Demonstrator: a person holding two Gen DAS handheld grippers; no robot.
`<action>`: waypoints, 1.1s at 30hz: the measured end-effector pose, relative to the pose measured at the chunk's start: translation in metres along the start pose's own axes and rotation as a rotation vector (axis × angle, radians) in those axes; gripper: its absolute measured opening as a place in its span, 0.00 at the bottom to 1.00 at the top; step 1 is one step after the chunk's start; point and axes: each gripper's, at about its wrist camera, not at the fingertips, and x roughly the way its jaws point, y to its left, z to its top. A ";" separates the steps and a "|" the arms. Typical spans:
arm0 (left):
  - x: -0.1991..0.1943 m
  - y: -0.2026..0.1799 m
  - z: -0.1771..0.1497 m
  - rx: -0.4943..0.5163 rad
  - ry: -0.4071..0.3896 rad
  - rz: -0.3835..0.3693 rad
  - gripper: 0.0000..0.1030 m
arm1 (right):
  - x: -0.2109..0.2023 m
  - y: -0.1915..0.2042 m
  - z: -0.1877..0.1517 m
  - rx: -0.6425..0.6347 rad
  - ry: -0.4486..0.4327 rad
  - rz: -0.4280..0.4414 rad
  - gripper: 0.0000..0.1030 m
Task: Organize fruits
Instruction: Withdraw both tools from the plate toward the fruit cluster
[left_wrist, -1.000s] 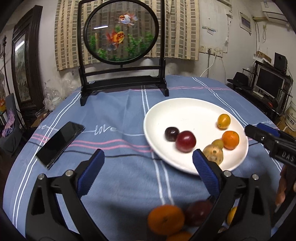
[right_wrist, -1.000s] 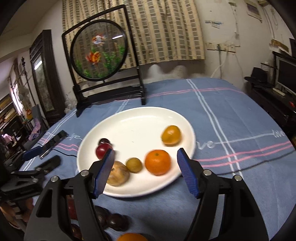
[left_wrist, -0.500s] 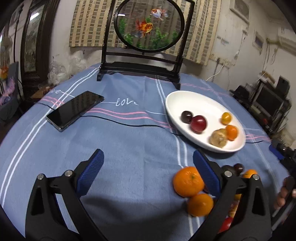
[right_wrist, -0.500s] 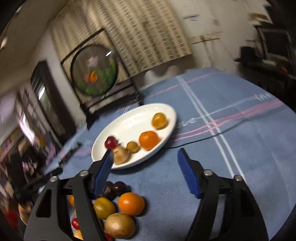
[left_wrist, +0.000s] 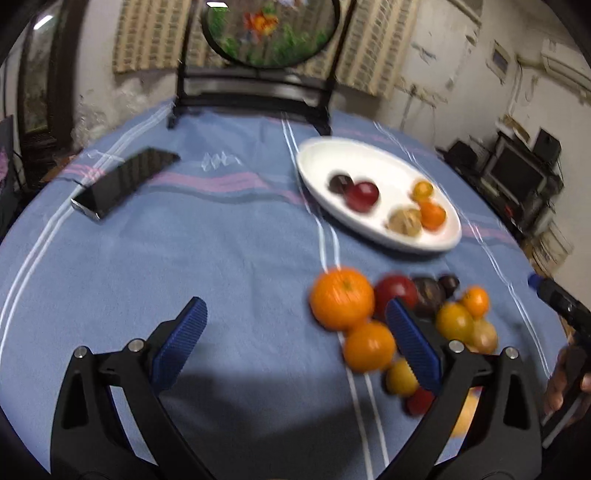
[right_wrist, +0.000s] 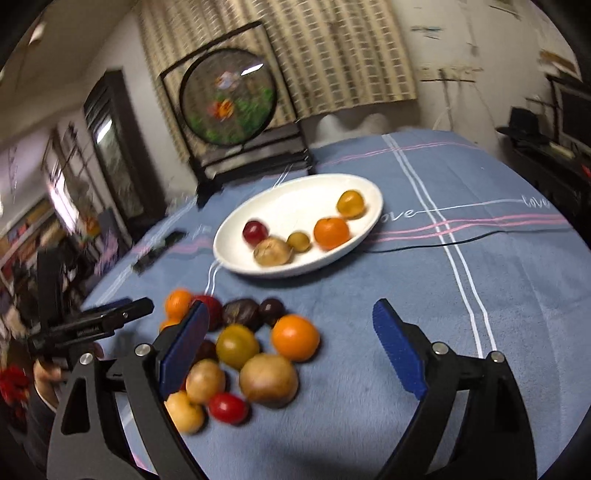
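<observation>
On the counter (left_wrist: 221, 258), under its blue striped cloth, the white plate (left_wrist: 321, 162) is my landmark. Well to the left of the plate lies a dark phone (left_wrist: 123, 181), flat on the cloth. Behind the plate stands the round goldfish screen (left_wrist: 271, 31) in its black frame. My left claw (left_wrist: 295, 345) hangs released over bare cloth on the near side of the plate, jaws wide apart and holding nothing. On the plate itself sit a dark plum (left_wrist: 340, 183), a red plum (left_wrist: 364, 195), a brownish fruit (right_wrist: 272, 252), a small green-yellow fruit (right_wrist: 299, 242), an orange (right_wrist: 331, 232) and a yellow-orange fruit (right_wrist: 350, 203).

Nearer to me than the plate, the loose fruit pile (right_wrist: 251, 343) rests on the cloth: a large orange (left_wrist: 341, 302) at its left end, a second orange (left_wrist: 369, 345) just beside it, then red, dark, yellow and brown fruits bunched together, touching one another. My right claw (right_wrist: 290, 349) is released too, jaws spread, hovering with the pile between and below its pads, gripping nothing. A black cable (right_wrist: 461, 240) runs across the cloth to the right of the plate.
</observation>
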 end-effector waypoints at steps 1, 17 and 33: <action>-0.002 -0.007 -0.005 0.035 0.013 0.031 0.96 | -0.001 0.003 -0.002 -0.028 0.011 -0.008 0.88; 0.003 -0.029 -0.033 0.189 0.139 0.045 0.95 | 0.003 0.034 -0.043 -0.272 0.197 -0.063 0.88; -0.003 -0.024 -0.035 0.152 0.114 -0.052 0.95 | 0.015 0.042 -0.044 -0.269 0.263 -0.057 0.68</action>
